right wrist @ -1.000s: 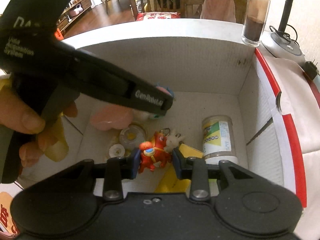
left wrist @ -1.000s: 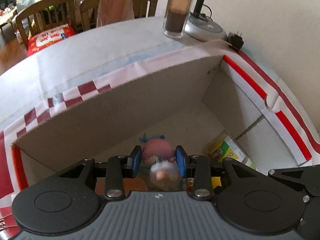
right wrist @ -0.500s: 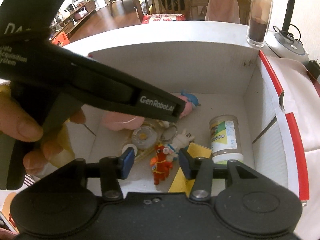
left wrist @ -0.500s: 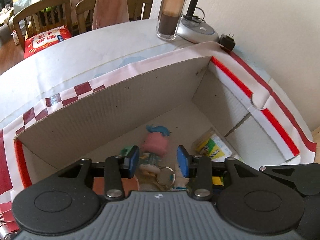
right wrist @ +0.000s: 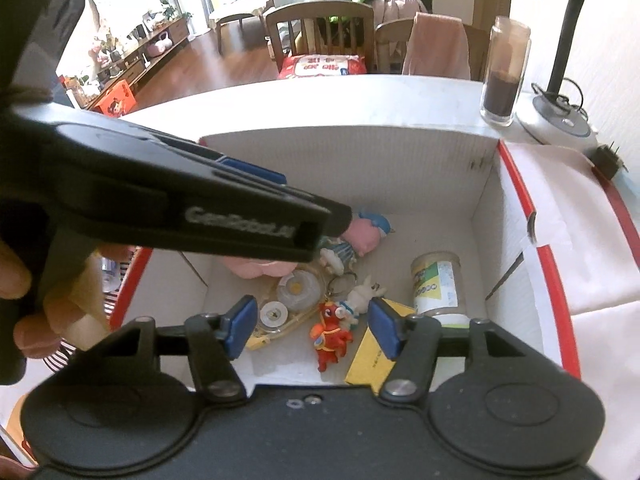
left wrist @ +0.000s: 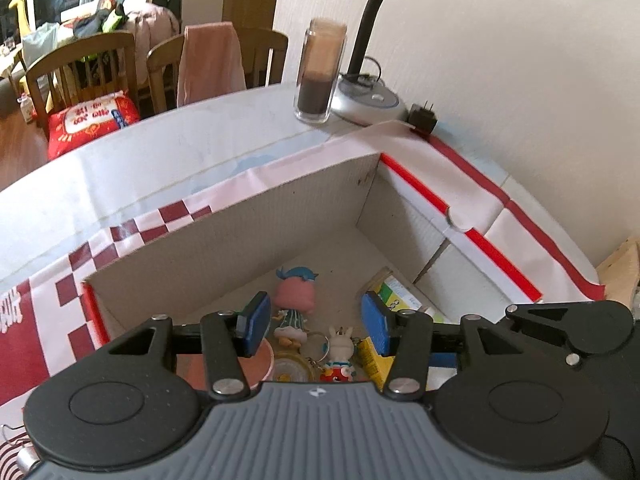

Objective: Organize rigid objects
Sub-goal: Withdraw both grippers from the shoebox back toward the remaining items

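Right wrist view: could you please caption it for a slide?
Open right gripper above red toy lying in cardboard box.

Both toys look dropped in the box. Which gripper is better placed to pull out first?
Left, probably. The left gripper reaches across above the right gripper, both open and empty over the cardboard box, so lifting left first clears the right's way.

Red horse toy (right wrist: pixel 330 336), pink-haired doll (left wrist: pixel 295 295) with blue bow, yellow box (right wrist: pixel 370 354), red-and-white checkered box flap (left wrist: pixel 132 232), blue gripper pads (right wrist: pixel 240 320)

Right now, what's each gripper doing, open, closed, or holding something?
Left gripper: open, jaws just widened, holding nothing.
Right gripper: open, jaws just widened, empty above the red figurine.
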`<state>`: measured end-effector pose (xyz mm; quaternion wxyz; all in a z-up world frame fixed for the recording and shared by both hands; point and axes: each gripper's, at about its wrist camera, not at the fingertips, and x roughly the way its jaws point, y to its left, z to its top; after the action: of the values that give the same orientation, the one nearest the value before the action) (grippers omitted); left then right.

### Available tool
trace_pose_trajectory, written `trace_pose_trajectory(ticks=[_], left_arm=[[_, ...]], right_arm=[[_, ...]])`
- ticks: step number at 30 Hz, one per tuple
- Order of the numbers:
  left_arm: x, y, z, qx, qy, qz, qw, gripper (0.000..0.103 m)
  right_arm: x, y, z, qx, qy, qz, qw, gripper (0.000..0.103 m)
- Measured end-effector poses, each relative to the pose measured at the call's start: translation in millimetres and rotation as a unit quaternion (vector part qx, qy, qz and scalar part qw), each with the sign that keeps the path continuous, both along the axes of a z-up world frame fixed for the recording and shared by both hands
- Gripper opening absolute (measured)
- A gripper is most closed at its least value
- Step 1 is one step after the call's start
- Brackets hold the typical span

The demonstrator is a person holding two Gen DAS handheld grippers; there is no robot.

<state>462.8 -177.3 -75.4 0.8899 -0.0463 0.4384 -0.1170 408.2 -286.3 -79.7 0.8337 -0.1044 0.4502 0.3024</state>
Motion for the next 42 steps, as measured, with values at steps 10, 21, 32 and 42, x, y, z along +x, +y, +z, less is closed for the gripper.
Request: trace_pose_trajectory(ticks=[10,21,32,42], left_arm=[[-41,22,29,-0.003,-0.046,-0.013,0.9989,0.053],[-111,76,48,-0.008,-0.085,-0.005,0.9963,0.062],[-188,143,54,-0.001,-0.113,0.012,0.9935,0.074],[-242,187,42,0.023,-0.135,0.043,0.9896,0.077]], right_arm=[[-23,7,17,0.005,-0.025,-0.012,1.000,0.072],[-68,16,46,0.044,-0.056,-0.046,0.996,0.084],[-116,45,58,0.076,-0.076,-0.063,0.992,0.094],[-157,87,57,0.092,-0.091,-0.034,0.991,0.103]])
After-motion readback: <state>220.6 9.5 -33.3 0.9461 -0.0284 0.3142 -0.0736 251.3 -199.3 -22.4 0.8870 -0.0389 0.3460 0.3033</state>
